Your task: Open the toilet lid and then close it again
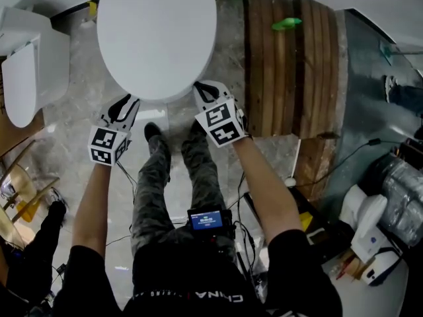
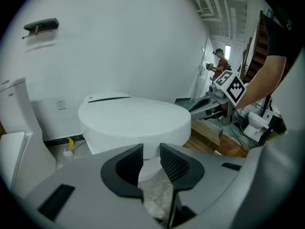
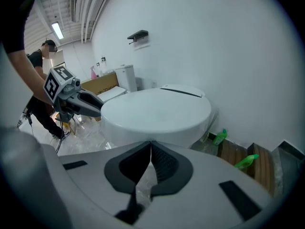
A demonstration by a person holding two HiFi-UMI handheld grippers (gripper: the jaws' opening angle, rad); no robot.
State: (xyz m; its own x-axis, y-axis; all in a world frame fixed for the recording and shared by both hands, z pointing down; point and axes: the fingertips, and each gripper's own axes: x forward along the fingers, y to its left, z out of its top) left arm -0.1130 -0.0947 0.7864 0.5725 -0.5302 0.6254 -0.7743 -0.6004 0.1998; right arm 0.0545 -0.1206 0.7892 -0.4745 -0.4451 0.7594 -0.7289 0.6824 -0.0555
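Closest in, the person's legs (image 1: 173, 177) stand on the grey stone floor (image 1: 73, 98), both forearms reaching ahead. The left claw (image 1: 124, 105) is only a little way open: in the left gripper view its two black pads (image 2: 172, 162) stand a narrow gap apart with nothing between them, only floor and the toilet base showing through. The right claw (image 1: 206, 91) is closed, its pads (image 3: 162, 162) meeting at the tips in the right gripper view, and it holds nothing. Both claws point down at the front of the toilet lid (image 1: 156, 32), which lies down flat on the bowl. The left claw's tips sit just beside the lid's front-left rim, and the right claw's tips reach the front-right rim; whether either touches it I cannot tell. Each gripper view shows the other claw beside the lid's edge, the right one (image 2: 206, 106) and the left one (image 3: 81, 101). Beyond, to the right of the toilet, lies a wooden platform (image 1: 291, 78) with a green bottle (image 1: 286, 24) on it, and a second toilet (image 1: 26, 65) stands to the left by the white wall (image 2: 128, 42).
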